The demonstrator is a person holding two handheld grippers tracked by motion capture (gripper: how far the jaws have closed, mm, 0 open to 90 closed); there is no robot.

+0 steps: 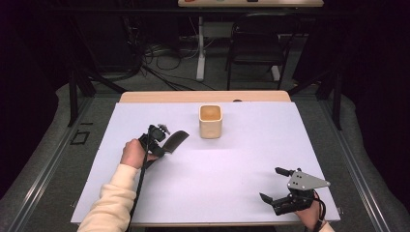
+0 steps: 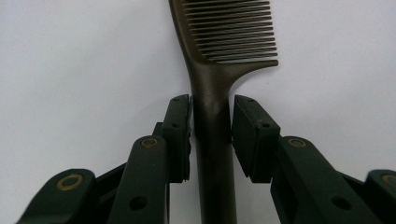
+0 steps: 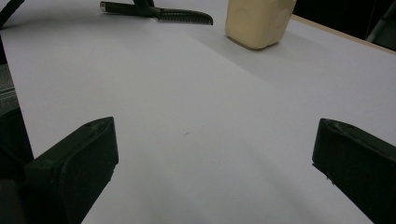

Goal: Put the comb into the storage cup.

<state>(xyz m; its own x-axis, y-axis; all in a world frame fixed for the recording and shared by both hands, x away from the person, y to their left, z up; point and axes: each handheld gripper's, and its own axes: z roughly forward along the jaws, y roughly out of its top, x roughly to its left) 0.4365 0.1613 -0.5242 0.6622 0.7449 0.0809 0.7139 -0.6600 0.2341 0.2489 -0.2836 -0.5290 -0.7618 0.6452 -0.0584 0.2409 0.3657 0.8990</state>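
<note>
At the left side of the white-covered worktop (image 1: pixel 232 164), a cream-sleeved forearm (image 1: pixel 112 200) reaches in from the near edge, its hand wrapped around the left gripper (image 1: pixel 162 140), which points toward the middle of the table. Its black jaws are clamped on the handle of a dark brown plastic comb (image 2: pixel 219 70), whose toothed end sticks out beyond the pads over the white surface. Just right of the comb, toward the far edge, a cream square-sided cup (image 1: pixel 211 121) stands upright, apart from both tools. Near the right front corner, the right gripper (image 1: pixel 278 186), topped by a grey three-cornered plate, is held low over the worktop with its jaws spread wide and nothing between them.
</note>
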